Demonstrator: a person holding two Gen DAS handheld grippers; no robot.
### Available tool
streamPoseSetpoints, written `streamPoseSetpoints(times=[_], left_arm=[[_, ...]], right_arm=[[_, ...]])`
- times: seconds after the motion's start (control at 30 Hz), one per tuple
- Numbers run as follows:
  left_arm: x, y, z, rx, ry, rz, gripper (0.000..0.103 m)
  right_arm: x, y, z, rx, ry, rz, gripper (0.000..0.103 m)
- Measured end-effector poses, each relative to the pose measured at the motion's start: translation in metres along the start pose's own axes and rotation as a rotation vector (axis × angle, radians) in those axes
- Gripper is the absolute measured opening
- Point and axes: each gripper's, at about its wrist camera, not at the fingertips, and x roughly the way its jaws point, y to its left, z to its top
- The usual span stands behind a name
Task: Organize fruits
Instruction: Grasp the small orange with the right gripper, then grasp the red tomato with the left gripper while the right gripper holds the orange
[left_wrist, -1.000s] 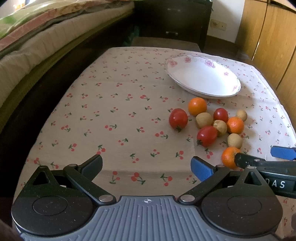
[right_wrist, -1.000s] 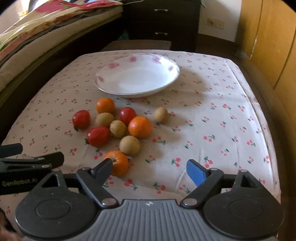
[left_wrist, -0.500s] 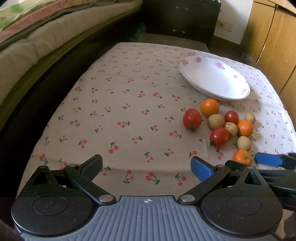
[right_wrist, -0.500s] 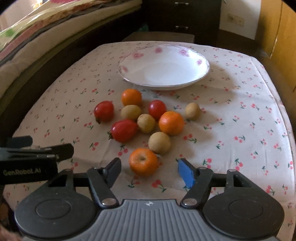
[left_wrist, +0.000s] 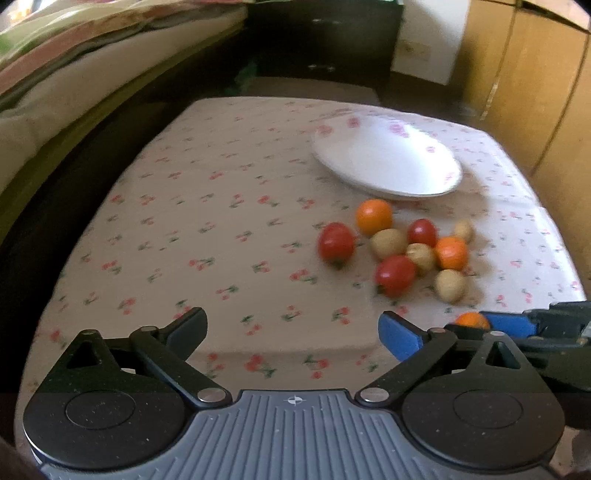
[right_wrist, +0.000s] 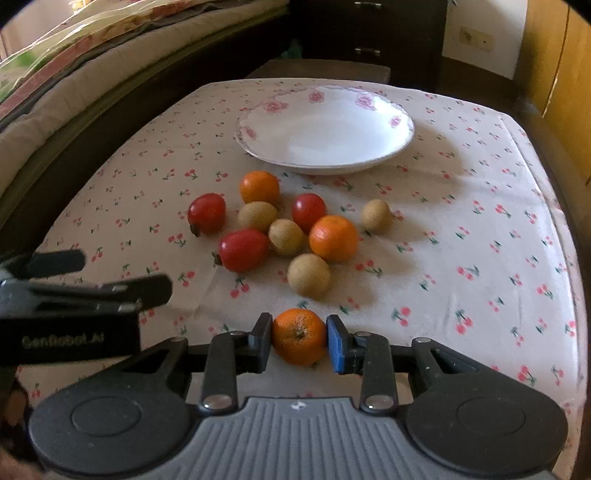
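My right gripper (right_wrist: 299, 341) is shut on an orange (right_wrist: 299, 336) at the near edge of the fruit cluster, low over the cloth. The same orange (left_wrist: 471, 320) shows in the left wrist view, mostly hidden behind the right gripper's fingers. Beyond it lie two more oranges (right_wrist: 333, 238), three red tomatoes (right_wrist: 243, 249) and several small tan fruits (right_wrist: 308, 275). A white floral plate (right_wrist: 325, 129) stands empty behind them. My left gripper (left_wrist: 291, 328) is open and empty, left of the fruits above bare cloth.
The table has a cherry-print cloth (right_wrist: 461, 229). A bed (right_wrist: 92, 74) runs along the left, a dark dresser (right_wrist: 369, 33) stands behind, and wooden cupboards (right_wrist: 561, 66) are at the right. The left gripper's body (right_wrist: 74, 295) shows at the left of the right wrist view.
My right gripper has moved forward around the nearest orange and shut on it. My left gripper has shifted a little and stays open.
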Motion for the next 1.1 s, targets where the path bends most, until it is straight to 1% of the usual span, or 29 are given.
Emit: streamPoseSetpoints(times=[0.07, 0.13, 0.2, 0.37, 0.5, 0.67, 0.77, 0.87, 0.97, 1.03, 1.1], left_arm=[[0.002, -0.006, 0.004, 0.03, -0.005, -0.025, 0.097], [0.005, -0.013, 0.007, 0.06, -0.001, -0.043, 0.091], [0.008, -0.02, 0.009, 0.081, 0.006, -0.069, 0.088], [0.016, -0.037, 0.014, 0.132, 0.011, -0.148, 0.087], [0.025, -0.044, 0.02, 0.167, 0.014, -0.189, 0.084], [0.042, -0.047, 0.026, 0.182, 0.041, -0.213, 0.078], [0.049, -0.05, 0.026, 0.194, 0.065, -0.227, 0.072], [0.046, -0.052, 0.024, 0.211, 0.062, -0.229, 0.071], [0.044, -0.05, 0.023, 0.206, 0.06, -0.252, 0.065], [0.043, -0.049, 0.024, 0.197, 0.059, -0.274, 0.056], [0.044, -0.048, 0.025, 0.185, 0.061, -0.288, 0.055]], right_arm=[[-0.005, -0.007, -0.003, 0.02, 0.0, 0.0, 0.033], [-0.007, -0.015, -0.005, 0.047, 0.002, 0.008, 0.033], [-0.01, -0.02, -0.006, 0.062, 0.003, 0.012, 0.033], [-0.012, -0.025, -0.006, 0.086, 0.012, 0.031, 0.033], [-0.012, -0.029, -0.005, 0.111, 0.024, 0.049, 0.033], [-0.01, -0.029, -0.005, 0.114, 0.036, 0.06, 0.033], [-0.01, -0.03, -0.005, 0.118, 0.039, 0.059, 0.033], [-0.009, -0.032, -0.004, 0.126, 0.041, 0.057, 0.033], [-0.008, -0.034, -0.005, 0.138, 0.049, 0.056, 0.033], [-0.007, -0.034, -0.004, 0.143, 0.051, 0.055, 0.033], [-0.007, -0.034, -0.004, 0.144, 0.052, 0.055, 0.033]])
